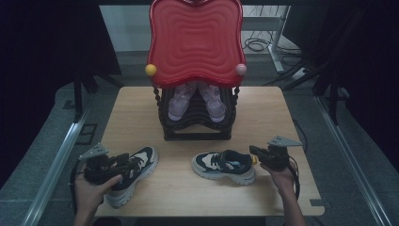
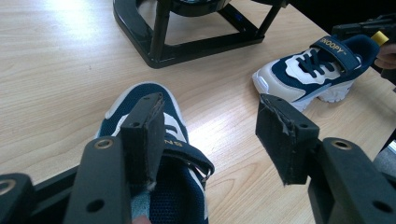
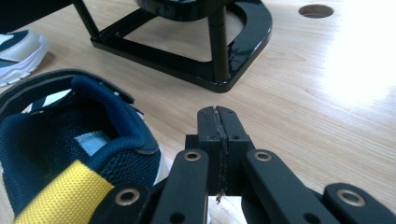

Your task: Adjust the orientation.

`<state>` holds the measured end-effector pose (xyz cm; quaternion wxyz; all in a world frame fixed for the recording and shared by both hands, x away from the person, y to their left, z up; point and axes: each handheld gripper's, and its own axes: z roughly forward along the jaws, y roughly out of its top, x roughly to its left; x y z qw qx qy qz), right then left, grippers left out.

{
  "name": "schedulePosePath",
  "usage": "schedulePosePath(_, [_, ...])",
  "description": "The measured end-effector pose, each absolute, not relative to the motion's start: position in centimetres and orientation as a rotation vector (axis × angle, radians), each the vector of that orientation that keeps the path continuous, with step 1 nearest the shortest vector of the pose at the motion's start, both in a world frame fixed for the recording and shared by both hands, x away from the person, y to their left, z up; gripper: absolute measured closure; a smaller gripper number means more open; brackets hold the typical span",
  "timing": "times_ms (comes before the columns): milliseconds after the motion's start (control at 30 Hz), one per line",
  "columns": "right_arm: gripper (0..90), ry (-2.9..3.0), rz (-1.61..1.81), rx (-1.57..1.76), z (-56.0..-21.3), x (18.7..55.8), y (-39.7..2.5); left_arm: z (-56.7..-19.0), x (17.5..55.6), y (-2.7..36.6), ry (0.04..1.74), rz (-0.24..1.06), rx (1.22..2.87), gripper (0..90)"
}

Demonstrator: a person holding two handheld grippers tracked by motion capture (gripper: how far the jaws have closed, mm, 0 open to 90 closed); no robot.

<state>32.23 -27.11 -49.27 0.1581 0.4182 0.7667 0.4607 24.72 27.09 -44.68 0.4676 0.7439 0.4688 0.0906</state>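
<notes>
On black rack (image 1: 195,129): pink shoe pair (image 1: 196,101) inside. Left gripper (image 2: 210,135) wide over navy sneaker (image 2: 159,154); right gripper (image 3: 219,116) closed, empty.

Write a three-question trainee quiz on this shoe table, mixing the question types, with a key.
1. True or false: the left tool is open over the left navy sneaker.
2. What stands on the lower shelf of the black rack? A) a pair of pale purple shoes B) a yellow ball C) a navy sneaker
3. Fill in: the right tool has its jaws ____, beside the heel of the right navy sneaker.

Key: 1 true; 2 A; 3 shut, with nothing between them.
</notes>
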Motion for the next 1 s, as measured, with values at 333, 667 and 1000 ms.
schedulePosePath(333, [89.3,2.227,1.335,1.169,-49.5,31.5,-27.1,-44.7,24.7,27.2,1.151,0.221,1.827,42.3])
schedulePosePath(667, [89.5,2.257,1.327,1.13,-49.5,30.6,-27.0,-44.7,24.7,27.3,1.154,0.22,1.828,42.2])
schedulePosePath(1000, [89.6,2.262,1.317,1.113,-49.4,29.5,-27.1,-44.7,24.7,27.5,1.157,0.217,1.827,42.1])
